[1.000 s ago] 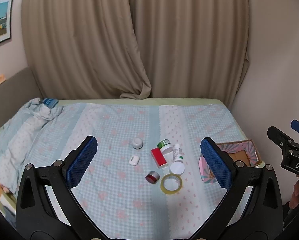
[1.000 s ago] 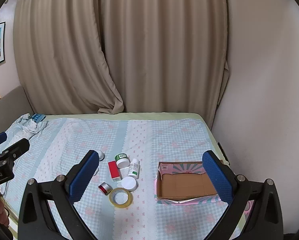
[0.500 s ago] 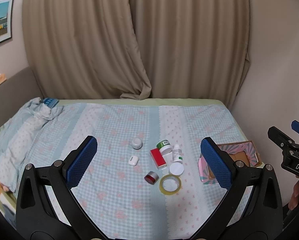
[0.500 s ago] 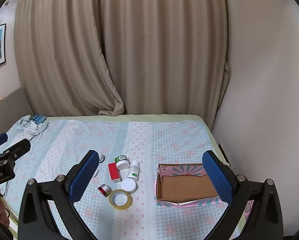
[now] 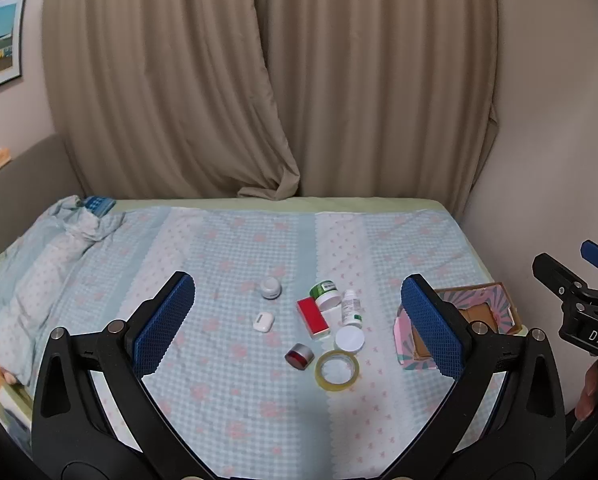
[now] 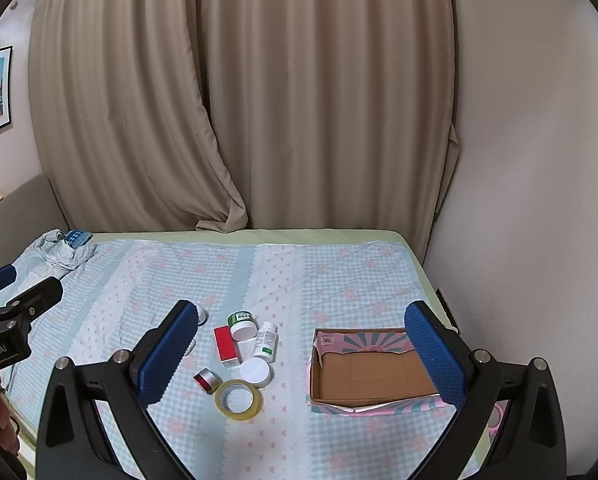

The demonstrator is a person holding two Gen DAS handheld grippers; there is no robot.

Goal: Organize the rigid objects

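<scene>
Rigid objects sit in a loose cluster on the bed [image 6: 339,272], nothing packed yet; the cardboard box [image 6: 371,372] to their right is empty. Left hand-held gripper [image 5: 299,324] is spread wide and holds nothing; right hand-held gripper [image 6: 303,348] likewise, both hovering above the bedding.

Nearest: tape roll [image 6: 239,398] lying flat, touching or nearly touching the small red-and-silver cylinder [image 6: 207,380] and the white lid [image 6: 255,372]. Risk: pads closing on the tape could knock either neighbour aside. Cylinder lies on its side, probably rolls if nudged.

Behind those: red block [image 6: 226,346], white bottle [image 6: 267,342] and green jar [image 6: 243,324] are packed close. Fingers may not fit between them, so a double grab or a tip-over is likely. Bottle looks slightly tilted, hard to be sure.

Farther left: white earbud case [image 5: 263,322] and round grey jar [image 5: 271,288] stand apart from the rest, easier picks.

Soft bedding gives under pressure, so pushing down could tilt things. Box has low walls and sits near the bed edge; a bump could shift it off.
</scene>
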